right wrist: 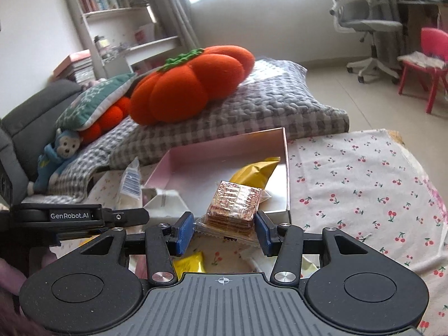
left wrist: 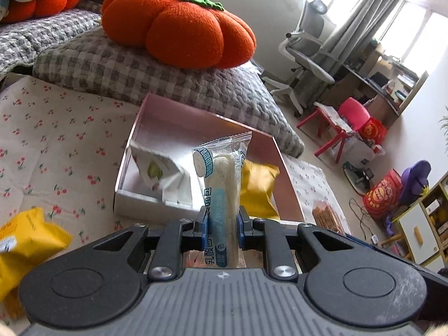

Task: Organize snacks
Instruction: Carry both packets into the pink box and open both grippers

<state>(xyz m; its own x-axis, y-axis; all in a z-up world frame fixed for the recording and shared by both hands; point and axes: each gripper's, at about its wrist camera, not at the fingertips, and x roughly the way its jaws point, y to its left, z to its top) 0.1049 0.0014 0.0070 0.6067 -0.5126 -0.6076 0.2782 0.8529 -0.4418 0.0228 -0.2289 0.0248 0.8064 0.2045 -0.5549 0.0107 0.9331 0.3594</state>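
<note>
We hold the left gripper [left wrist: 223, 225] pinched on a wrapped bread stick [left wrist: 221, 193], which stands upright at centre frame so that it can be lowered end-first into the pink box [left wrist: 288, 179] behind it. The right gripper [right wrist: 224, 231] clamps a cracker pack [right wrist: 233, 205] across its short sides, flat and level at centre frame, just short of the box's near wall. Inside the box, a white packet [left wrist: 159, 173] lies at the left and a yellow packet [left wrist: 259, 187] at the right, leaving the middle free. Another yellow snack bag [left wrist: 19, 249] waits on the cherry-print cloth [right wrist: 364, 182] at lower left.
</note>
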